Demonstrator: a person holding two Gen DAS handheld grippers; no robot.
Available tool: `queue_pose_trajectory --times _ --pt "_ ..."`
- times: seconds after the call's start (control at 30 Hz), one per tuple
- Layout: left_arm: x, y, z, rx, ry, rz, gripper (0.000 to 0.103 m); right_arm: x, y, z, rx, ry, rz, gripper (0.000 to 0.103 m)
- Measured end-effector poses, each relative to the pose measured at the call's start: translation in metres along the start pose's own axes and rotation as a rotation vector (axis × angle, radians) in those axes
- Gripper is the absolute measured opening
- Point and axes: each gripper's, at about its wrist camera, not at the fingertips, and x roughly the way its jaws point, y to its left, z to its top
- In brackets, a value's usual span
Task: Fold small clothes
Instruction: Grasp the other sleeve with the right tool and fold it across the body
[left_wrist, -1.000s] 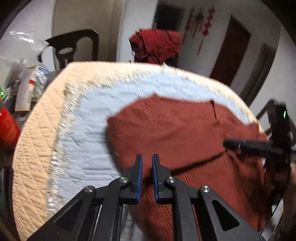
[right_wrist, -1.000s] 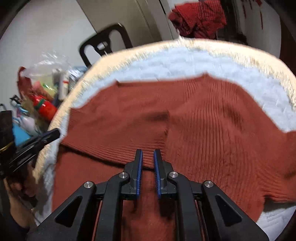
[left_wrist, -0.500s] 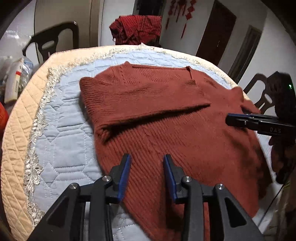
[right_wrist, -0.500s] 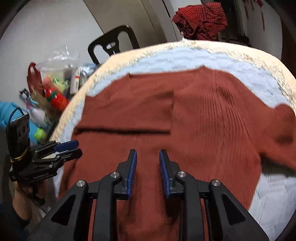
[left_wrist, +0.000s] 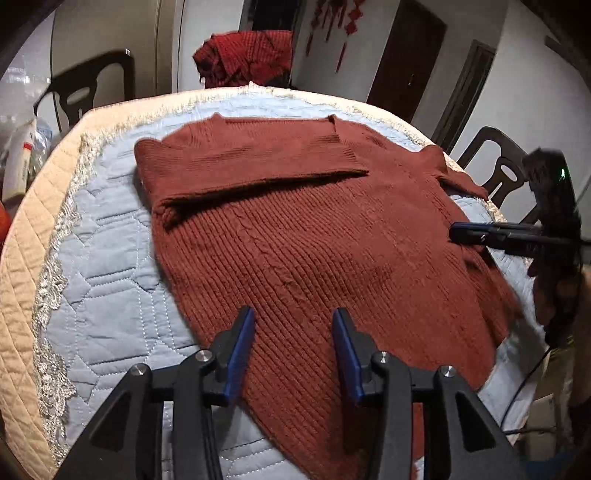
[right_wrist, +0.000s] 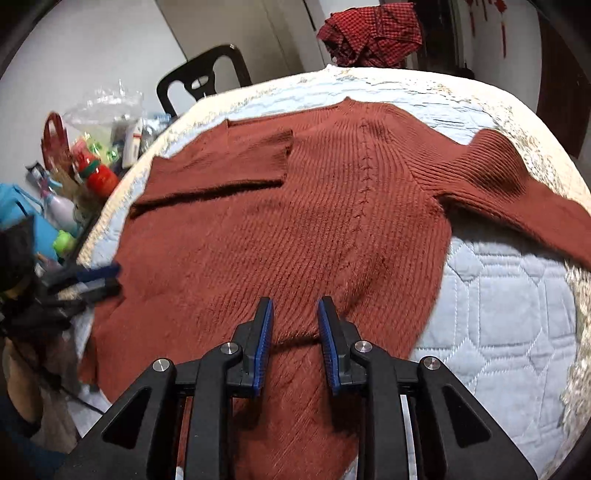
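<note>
Now both grippers — left gripper (left_wrist: 291, 341) just widening, right gripper (right_wrist: 295, 332) narrower — hover empty above the sweater (left_wrist: 314, 240) (one sleeve folded).

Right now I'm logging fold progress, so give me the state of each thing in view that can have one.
sweater: spread flat on the quilted table cover, partly folded.
left sleeve: folded across the chest.
right sleeve: still stretched out sideways, unfolded.
left gripper: open, nothing between its pads, jaws just opened wider.
right gripper: open, empty, jaws parted a moment ago.
checked red cloth: crumpled in a heap beyond the table.
</note>
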Motion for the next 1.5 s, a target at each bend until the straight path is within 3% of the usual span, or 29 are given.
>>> queue_pose_trajectory --times 0.13,0.3,0.5,0.7,1.03,1.17,1.3,1.5 --pt "-0.008 0.002 0.003 -0.037 -0.009 -0.009 0.046 -0.015 -0.006 -0.003 0.036 -0.041 -0.009 0.028" --pt "-0.012 0.005 0.02 -0.07 -0.055 0.027 0.046 -0.029 -0.024 -0.002 0.115 -0.097 -0.026 0.038" --pt "-0.005 0.013 0.041 -0.119 -0.085 0.077 0.057 -0.042 -0.055 0.002 0.241 -0.179 -0.047 0.041" --pt "0.008 0.018 0.052 -0.152 -0.087 0.087 0.058 -0.048 -0.096 0.004 0.376 -0.218 -0.092 0.042" --pt "0.031 0.021 0.046 -0.162 -0.041 0.074 0.058 -0.056 -0.165 0.002 0.603 -0.28 -0.144 0.042" --pt "0.033 0.016 0.044 -0.144 -0.054 0.074 0.066 -0.054 -0.179 0.001 0.679 -0.313 -0.106 0.042" --pt "0.036 0.006 0.041 -0.096 -0.06 0.108 0.072 -0.053 -0.19 0.004 0.722 -0.356 -0.098 0.042" --pt "0.037 0.008 0.042 -0.097 -0.06 0.102 0.074 -0.054 -0.197 0.015 0.738 -0.392 -0.162 0.04"
